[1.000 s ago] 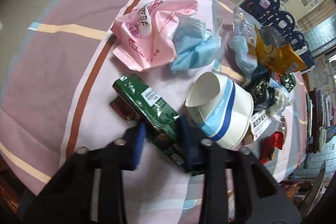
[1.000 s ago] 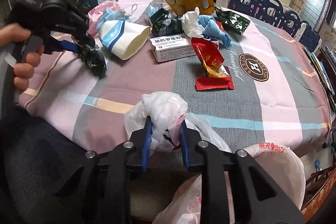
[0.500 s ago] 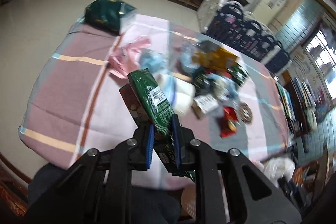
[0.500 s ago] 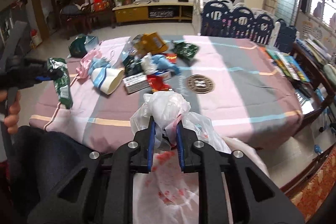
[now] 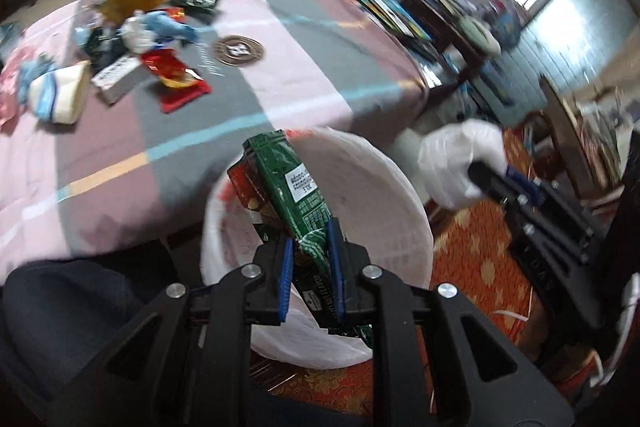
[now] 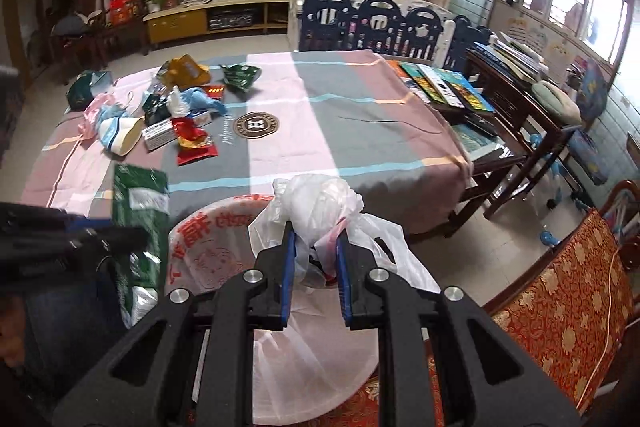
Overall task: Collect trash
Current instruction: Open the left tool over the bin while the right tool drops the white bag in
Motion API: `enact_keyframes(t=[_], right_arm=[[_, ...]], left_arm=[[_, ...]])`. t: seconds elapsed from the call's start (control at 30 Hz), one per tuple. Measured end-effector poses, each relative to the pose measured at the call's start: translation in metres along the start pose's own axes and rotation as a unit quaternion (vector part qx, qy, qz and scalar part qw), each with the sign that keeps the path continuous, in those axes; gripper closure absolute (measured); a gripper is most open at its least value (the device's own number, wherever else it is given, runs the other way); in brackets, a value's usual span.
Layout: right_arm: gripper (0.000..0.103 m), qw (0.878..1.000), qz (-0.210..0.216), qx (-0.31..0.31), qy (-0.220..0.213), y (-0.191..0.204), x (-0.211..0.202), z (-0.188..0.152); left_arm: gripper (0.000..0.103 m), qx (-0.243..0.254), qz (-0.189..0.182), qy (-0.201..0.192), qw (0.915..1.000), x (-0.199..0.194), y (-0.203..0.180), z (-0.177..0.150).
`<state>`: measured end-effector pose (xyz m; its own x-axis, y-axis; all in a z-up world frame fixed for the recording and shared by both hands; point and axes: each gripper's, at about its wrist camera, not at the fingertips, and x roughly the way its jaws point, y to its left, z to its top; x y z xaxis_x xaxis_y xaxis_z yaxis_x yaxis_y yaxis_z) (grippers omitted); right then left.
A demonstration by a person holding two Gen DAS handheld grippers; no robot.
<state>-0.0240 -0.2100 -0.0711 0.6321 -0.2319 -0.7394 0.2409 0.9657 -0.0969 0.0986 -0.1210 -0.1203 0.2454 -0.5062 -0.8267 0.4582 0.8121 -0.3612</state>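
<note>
Holding the green wrapper (image 5: pixel 294 199) over the open white plastic bag (image 5: pixel 400 195), the left gripper (image 5: pixel 310 267) has its blue pads clamped on the wrapper's lower half, and the wrapper's upper end projects toward 11 o'clock above the bag mouth. The right gripper (image 6: pixel 315 267) is closed on a bunched handle of the same bag (image 6: pixel 320 199), holding the rim up and the mouth spread. In the right wrist view the green wrapper (image 6: pixel 140 195) sits at 9 o'clock from the right gripper, just beside the bag's printed rim.

Procedure for the step in hand, as judged from this position:

1. Keep the right gripper clamped on the handle. A slack rim is likely to fold the mouth shut.
2. Centre the wrapper over the mouth before release. Its long end overhangs toward the table (image 5: pixel 280 27) side, so a release near the rim risks the wrapper tipping out onto the person's lap.
3. Lower the wrapper's free end into the bag first, then open the left pads.

Remaining trash lies on the table at 10 o'clock in the left wrist view: a paper cup (image 5: pixel 60 93), a red wrapper (image 5: pixel 178 83), a white box (image 5: pixel 118 79) and crumpled items behind them.
</note>
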Motion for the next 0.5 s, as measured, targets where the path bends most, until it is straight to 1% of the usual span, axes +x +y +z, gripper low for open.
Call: enact_keyframes(t=[0.07, 0.13, 0.17, 0.2, 0.23, 0.27, 0.3, 0.33, 0.37, 0.4, 0.5], right_arm=[[0.084, 1.0, -0.003, 0.008, -0.007, -0.008, -0.005, -0.001], [0.084, 1.0, -0.004, 0.014, -0.009, -0.012, -0.007, -0.002], [0.084, 1.0, -0.005, 0.017, -0.008, -0.014, -0.008, -0.002], [0.083, 1.0, -0.005, 0.019, -0.006, -0.014, -0.007, -0.003], [0.08, 1.0, -0.003, 0.022, -0.005, -0.015, -0.007, -0.005], [0.077, 1.0, -0.002, 0.025, -0.004, -0.016, -0.006, -0.006], [0.064, 1.0, -0.002, 0.026, -0.003, -0.015, -0.005, -0.006], [0.048, 1.0, -0.003, 0.027, -0.003, -0.015, -0.003, -0.007], [0.04, 1.0, -0.005, 0.028, -0.005, -0.014, -0.003, -0.007], [0.029, 1.0, -0.007, 0.03, -0.008, -0.013, -0.003, -0.007], [0.024, 1.0, -0.006, 0.026, -0.011, -0.007, -0.002, -0.006]], left_arm=[[0.085, 0.01, -0.011, 0.021, 0.9997, 0.014, -0.005, 0.0], [0.081, 0.021, -0.014, 0.034, 0.9991, 0.027, -0.011, 0.0], [0.074, 0.025, -0.009, 0.036, 0.999, 0.03, -0.015, -0.001], [0.061, 0.028, -0.005, 0.039, 0.9988, 0.033, -0.015, -0.001], [0.052, 0.032, -0.002, 0.036, 0.9988, 0.033, -0.017, -0.002], [0.039, 0.034, 0.003, 0.03, 0.999, 0.031, -0.018, -0.001], [0.033, 0.036, 0.009, 0.021, 0.9991, 0.025, -0.019, -0.002], [0.031, 0.037, 0.015, 0.01, 0.9992, 0.019, -0.018, -0.001], [0.028, 0.036, 0.026, -0.001, 0.999, 0.012, -0.02, -0.002], [0.025, 0.037, 0.035, -0.01, 0.9986, 0.008, -0.019, -0.002], [0.021, 0.032, 0.064, -0.034, 0.9969, -0.003, -0.011, 0.0]])
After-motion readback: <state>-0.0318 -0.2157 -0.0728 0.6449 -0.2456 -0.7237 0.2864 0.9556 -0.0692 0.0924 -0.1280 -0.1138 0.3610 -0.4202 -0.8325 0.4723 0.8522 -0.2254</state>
